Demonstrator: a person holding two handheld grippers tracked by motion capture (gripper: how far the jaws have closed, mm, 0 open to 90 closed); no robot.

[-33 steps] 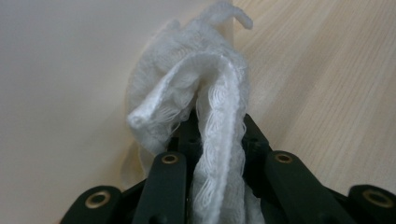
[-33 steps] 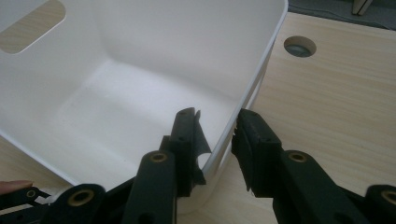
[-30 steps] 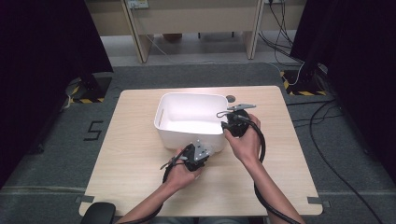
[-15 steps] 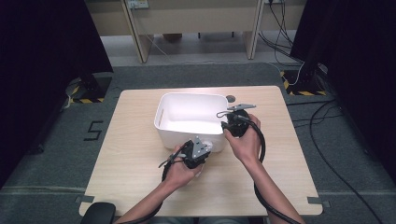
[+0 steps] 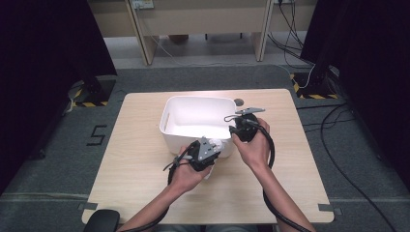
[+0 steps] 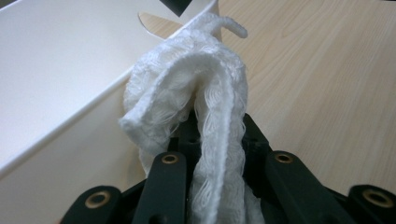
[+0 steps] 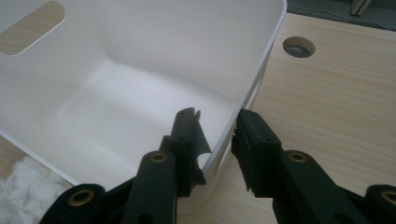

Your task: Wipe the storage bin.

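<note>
A white plastic bin (image 5: 167, 116) stands in the middle of the wooden table. My left gripper (image 5: 212, 149) is at the bin's near wall, shut on a white knitted cloth (image 6: 187, 88) that bunches up over its jaws beside the bin's rim (image 6: 60, 70). My right gripper (image 7: 215, 123) straddles the bin's right wall near the front corner, one jaw inside and one outside, closed on that wall. The inside of the bin (image 7: 140, 46) is bare. A piece of the cloth (image 7: 18, 186) shows outside the bin's near wall.
A round cable hole (image 5: 238, 102) sits in the tabletop (image 5: 290, 159) just behind the bin's right corner. Desk legs and cables stand on the grey floor beyond the table. Dark curtains flank both sides.
My left gripper has lifted the cloth a little up along the bin's near wall. The right gripper and the bin have stayed where they were.
</note>
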